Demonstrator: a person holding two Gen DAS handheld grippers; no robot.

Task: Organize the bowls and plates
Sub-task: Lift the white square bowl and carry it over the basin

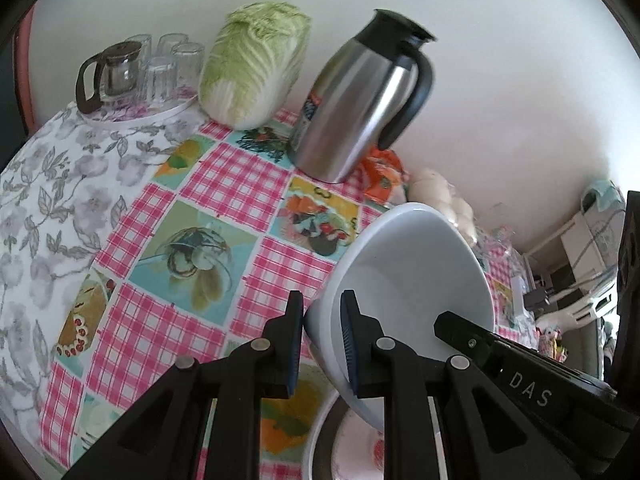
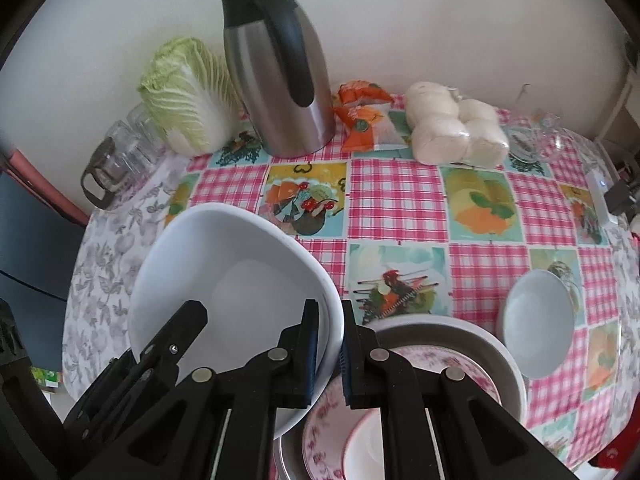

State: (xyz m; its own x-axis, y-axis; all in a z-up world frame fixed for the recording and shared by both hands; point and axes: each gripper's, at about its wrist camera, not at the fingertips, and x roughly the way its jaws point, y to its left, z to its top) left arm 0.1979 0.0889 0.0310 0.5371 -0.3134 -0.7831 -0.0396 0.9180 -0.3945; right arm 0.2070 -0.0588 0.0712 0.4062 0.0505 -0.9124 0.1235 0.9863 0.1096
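Both grippers grip one large white bowl (image 2: pixel 224 292) by opposite sides of its rim: the left gripper (image 1: pixel 322 332) has its jaws closed narrowly over the rim at the bowl's left edge, and the right gripper (image 2: pixel 330 350) pinches the rim on the bowl's right edge, one finger inside and one outside. The bowl is held tilted above the near edge of the table (image 2: pixel 396 200), just left of a grey tray (image 2: pixel 508 356) that already holds a pink floral plate (image 2: pixel 476 368) with another floral dish (image 2: pixel 320 432) and a small white dish (image 2: pixel 364 448) stacked near it. A smaller white bowl (image 2: pixel 536 320) sits alone on the tablecloth to the right of the tray, apart from the stack. The work looks partly done: some plates are gathered in the tray, while the large bowl is not yet set down and the small bowl remains to be collected. A steel jug (image 2: pixel 280 80) and a cabbage (image 2: pixel 188 92) stand at the far side.
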